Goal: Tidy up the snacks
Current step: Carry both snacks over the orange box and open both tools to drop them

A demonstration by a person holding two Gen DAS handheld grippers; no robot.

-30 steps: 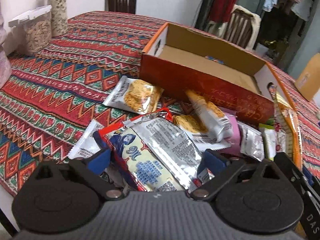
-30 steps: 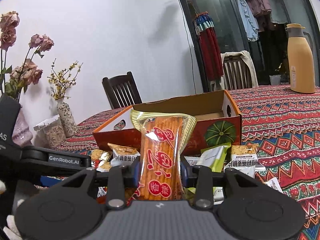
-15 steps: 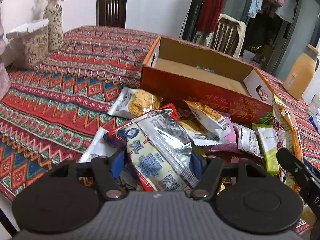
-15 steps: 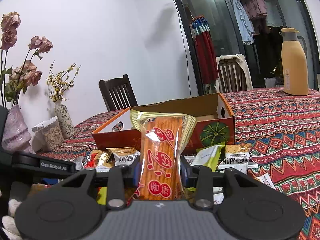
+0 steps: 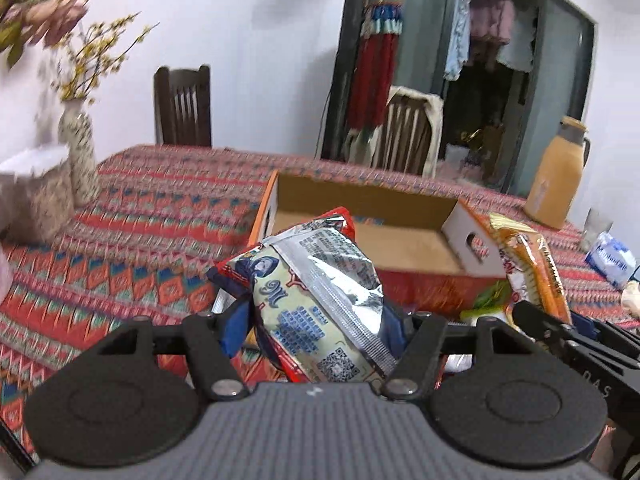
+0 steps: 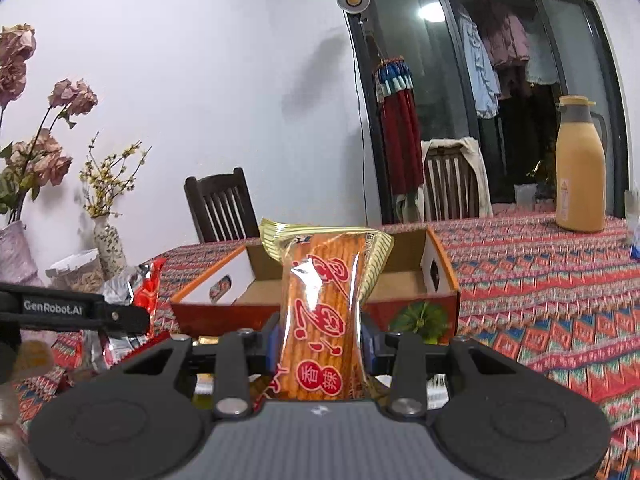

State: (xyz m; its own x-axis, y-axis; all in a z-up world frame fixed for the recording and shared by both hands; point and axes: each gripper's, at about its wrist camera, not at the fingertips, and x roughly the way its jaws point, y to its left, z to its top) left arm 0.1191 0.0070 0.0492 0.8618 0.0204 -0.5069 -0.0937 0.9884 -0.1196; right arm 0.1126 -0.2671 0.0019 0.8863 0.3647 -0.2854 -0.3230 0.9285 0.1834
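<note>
Jaws clamped: left gripper [image 5: 316,320] has lifted its silver packet [image 5: 320,300] off the pile; right gripper [image 6: 320,340] still holds the orange packet [image 6: 324,312], both facing the box [image 5: 400,240].

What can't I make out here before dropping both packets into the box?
- Left wrist view: silver-and-red snack packet hides the cardboard box floor's near left corner.
- Right wrist view: orange stick-snack packet hides the box's middle.
- Both views: the loose snack pile is hidden behind the grippers.

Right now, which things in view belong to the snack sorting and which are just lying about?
Job:
silver snack packet in left hand-held gripper
orange stick packet in right hand-held gripper
open cardboard box

Lying about:
thermos jug
flower vase
chairs
</note>
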